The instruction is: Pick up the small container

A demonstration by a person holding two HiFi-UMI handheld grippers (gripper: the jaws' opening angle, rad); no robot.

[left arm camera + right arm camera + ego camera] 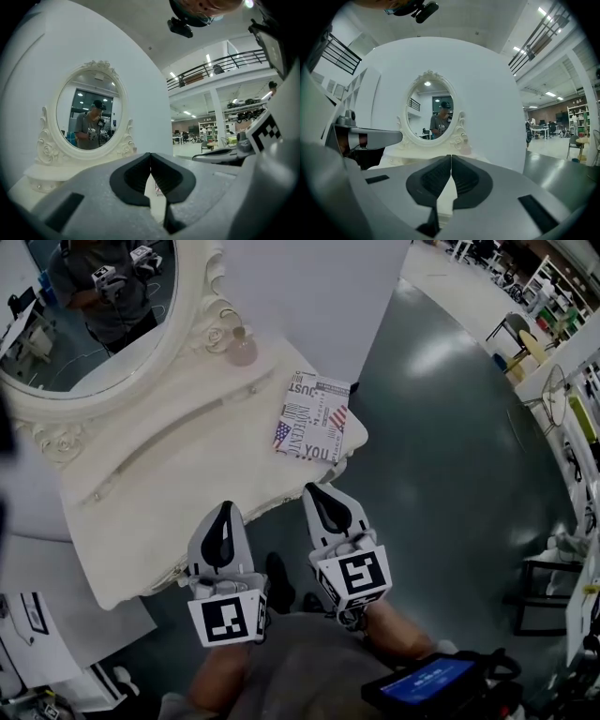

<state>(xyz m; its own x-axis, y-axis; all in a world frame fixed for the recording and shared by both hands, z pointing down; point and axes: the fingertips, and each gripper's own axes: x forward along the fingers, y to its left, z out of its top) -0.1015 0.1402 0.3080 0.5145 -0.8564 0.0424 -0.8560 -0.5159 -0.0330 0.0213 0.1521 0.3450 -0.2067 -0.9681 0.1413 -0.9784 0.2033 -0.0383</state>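
Note:
A small pinkish glass container (241, 348) stands at the back of the white vanity table (169, 493), right against the ornate mirror frame. My left gripper (223, 512) (150, 155) hovers over the table's near edge, shut with nothing in it. Beside it my right gripper (319, 491) (451, 157) is also shut and empty, pointing at the table's near right corner. Both are well short of the container. In the right gripper view the container (464, 148) shows faintly at the mirror's base.
An oval mirror (84, 315) in a carved white frame fills the back left and reflects a person holding the grippers. A printed box (312, 416) lies at the table's right end. Grey floor (441, 456) lies to the right. A device with a blue screen (427, 681) sits at the bottom right.

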